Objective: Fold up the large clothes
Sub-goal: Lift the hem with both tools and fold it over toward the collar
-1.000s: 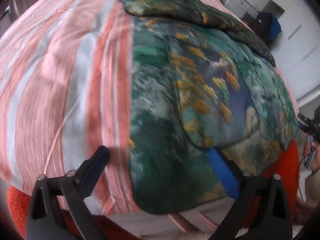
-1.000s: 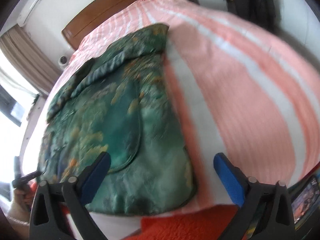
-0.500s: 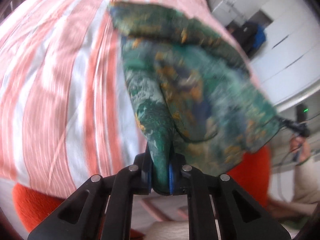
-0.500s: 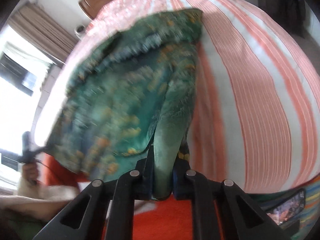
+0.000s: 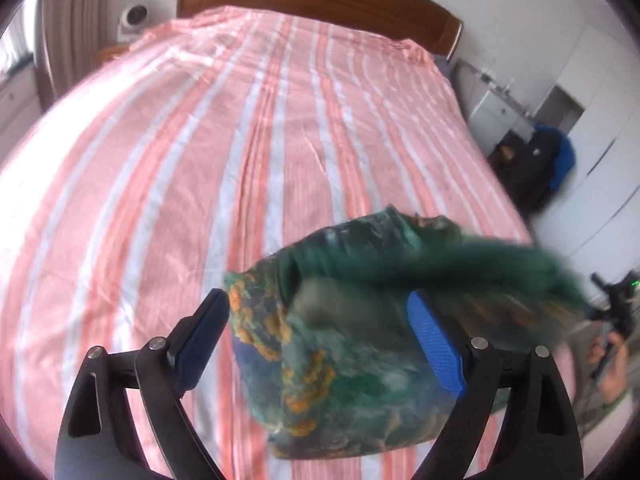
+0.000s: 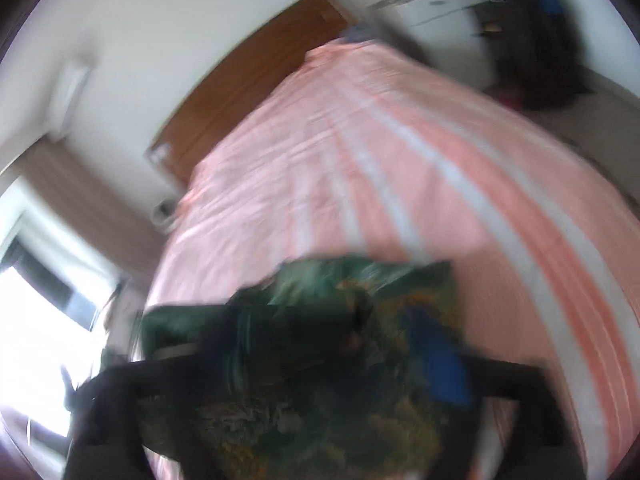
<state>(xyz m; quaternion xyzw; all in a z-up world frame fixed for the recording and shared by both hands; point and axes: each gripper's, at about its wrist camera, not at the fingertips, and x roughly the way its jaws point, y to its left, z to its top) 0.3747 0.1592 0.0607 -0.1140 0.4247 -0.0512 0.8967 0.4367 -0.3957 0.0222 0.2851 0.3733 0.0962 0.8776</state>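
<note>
Both your grippers, left gripper [image 5: 320, 336] and right gripper [image 6: 320, 364], gape wide over the folded garment [image 5: 344, 360] on the bed [image 5: 240, 140]; next, smooth it.

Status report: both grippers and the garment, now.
Left gripper open, nothing pinched. Right gripper blurred, looks open. Green printed garment bunched on striped bed. Nothing blocking.

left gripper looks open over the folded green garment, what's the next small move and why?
Probably draw the left gripper back and up, clear of the green garment. Its jaws stand wide apart, and the garment lies bunched on the striped bedspread. The right wrist view is too blurred to judge that side.
</note>
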